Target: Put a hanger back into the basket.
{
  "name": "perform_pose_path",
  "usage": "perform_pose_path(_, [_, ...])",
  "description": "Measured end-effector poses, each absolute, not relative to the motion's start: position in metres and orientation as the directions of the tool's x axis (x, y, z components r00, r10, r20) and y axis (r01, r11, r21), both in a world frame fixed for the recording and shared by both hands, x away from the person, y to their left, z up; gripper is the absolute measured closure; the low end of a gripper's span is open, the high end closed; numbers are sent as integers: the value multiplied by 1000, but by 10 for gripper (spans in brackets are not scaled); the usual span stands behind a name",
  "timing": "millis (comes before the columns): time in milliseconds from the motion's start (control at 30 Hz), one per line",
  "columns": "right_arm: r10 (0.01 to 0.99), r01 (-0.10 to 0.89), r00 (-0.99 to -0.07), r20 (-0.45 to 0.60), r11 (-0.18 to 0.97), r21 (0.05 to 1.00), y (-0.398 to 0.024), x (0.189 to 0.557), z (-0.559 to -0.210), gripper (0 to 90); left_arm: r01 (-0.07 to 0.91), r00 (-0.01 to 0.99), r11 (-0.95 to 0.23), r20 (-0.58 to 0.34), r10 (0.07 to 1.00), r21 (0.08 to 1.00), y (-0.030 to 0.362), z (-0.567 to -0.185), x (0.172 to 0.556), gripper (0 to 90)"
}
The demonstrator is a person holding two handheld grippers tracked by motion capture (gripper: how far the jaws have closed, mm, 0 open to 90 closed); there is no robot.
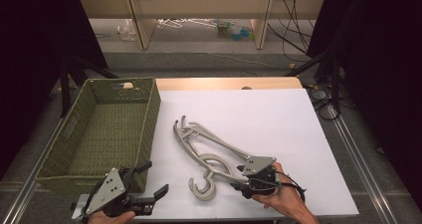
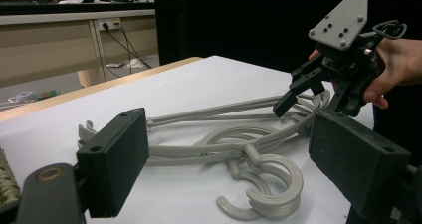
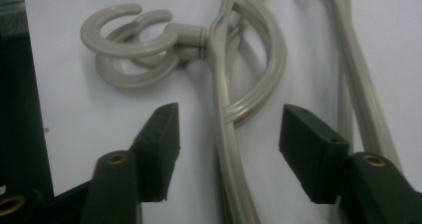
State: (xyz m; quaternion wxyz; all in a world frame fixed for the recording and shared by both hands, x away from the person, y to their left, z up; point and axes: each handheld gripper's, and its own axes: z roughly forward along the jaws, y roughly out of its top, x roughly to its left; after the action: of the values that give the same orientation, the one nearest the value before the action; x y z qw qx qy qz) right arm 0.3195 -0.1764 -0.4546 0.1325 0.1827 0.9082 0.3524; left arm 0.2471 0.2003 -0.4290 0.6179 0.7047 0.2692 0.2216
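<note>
Scene: a white table sheet (image 1: 259, 114) fills the middle of the high view, with a green woven basket (image 1: 107, 129) at its left edge.
Hangers: a small pile of grey plastic hangers (image 1: 209, 152) lies in the centre of the sheet, running from the middle down toward the lower right, hooks (image 1: 203, 188) curled at the bottom centre. I cannot count them for certain; at least two hooks overlap.
Right gripper: my right gripper (image 1: 241, 183) sits low at the lower right of the high view, over the shoulder end of the pile. In the right gripper view its fingers (image 3: 159, 144) stand apart, one on each side of a hanger arm (image 3: 226, 149), pads not yet touching it.
Left gripper: my left gripper (image 1: 152, 181) waits at the bottom left, beside the basket's near corner, fingers (image 2: 113, 167) wide apart with nothing between them.
Step in hand: as I judge it, closing on the hangers to lift them.
How to do it well: I should centre the arm between the pads, squeeze only once both pads meet plastic, and take one hanger if I can.
Risk: the hooks look interlocked, so a lift may drag the whole pile; I would raise slowly and keep the left gripper ready to steady it.
</note>
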Motion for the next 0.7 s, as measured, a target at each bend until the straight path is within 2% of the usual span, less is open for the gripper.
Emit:
perform_pose_path(333, [400,264,-911,-98,750,606,-167,329,-464,553,101,760,-104,-9,649,990,200,-429,247,158])
perform_pose_path(467, [394,274,-915,-89,768,579,-165,332,-467,626,100,761,-102,-10,648,990,199,-429,247,158])
perform_pose_path(700, [350,239,-932,-93,787,569,-166,337,-467,722,95,762,-111,-1,647,989,193,-429,252,159])
